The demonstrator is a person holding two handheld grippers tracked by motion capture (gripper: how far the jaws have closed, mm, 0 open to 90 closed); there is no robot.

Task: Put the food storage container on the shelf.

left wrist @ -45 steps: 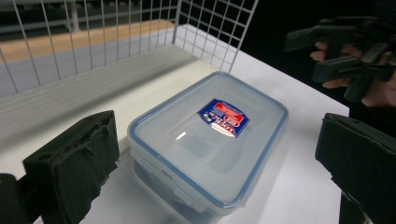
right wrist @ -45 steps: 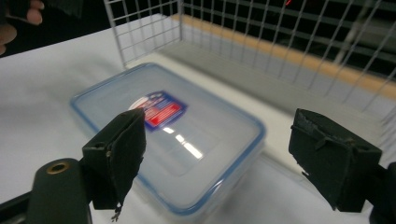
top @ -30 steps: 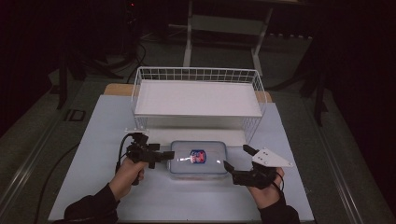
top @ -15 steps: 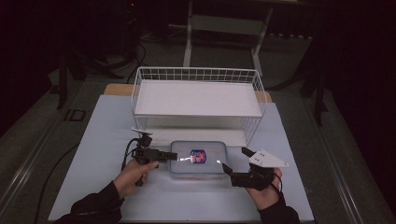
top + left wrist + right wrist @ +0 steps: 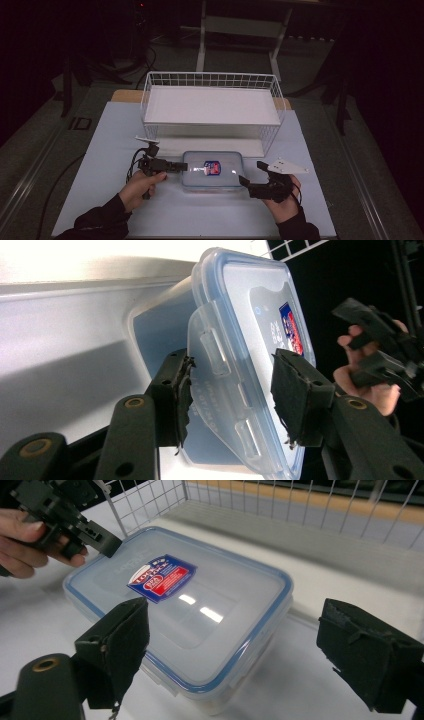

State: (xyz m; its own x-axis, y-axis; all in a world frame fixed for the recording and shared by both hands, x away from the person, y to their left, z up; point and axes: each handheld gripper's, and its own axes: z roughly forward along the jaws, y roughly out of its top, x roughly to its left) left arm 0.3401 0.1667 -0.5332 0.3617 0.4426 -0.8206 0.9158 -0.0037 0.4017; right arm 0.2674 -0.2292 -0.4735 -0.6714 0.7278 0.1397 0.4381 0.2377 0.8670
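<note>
A clear plastic container (image 5: 212, 170) with a blue-rimmed lid and a red-and-blue label lies flat on the white table, just in front of the wire basket. My left gripper (image 5: 176, 166) is level at its left end. In the left gripper view the gripper (image 5: 235, 390) is open, its jaws on either side of the lid's latch flap (image 5: 215, 360). My right gripper (image 5: 245, 182) sits at the container's front right corner. In the right gripper view the gripper (image 5: 245, 650) is wide open, with the container (image 5: 185, 605) just beyond its pads and nothing held.
A white wire basket (image 5: 210, 74) with a white floor stands right behind the container, its mesh (image 5: 150, 495) close to the lid. The white table sheet (image 5: 95, 150) has free room to the left, right and front. Dark floor and stands surround the table.
The left gripper has swung in level against the container's left end, with its jaws around the latch flap. The right gripper has edged closer to the front right corner. The container has stayed put.
</note>
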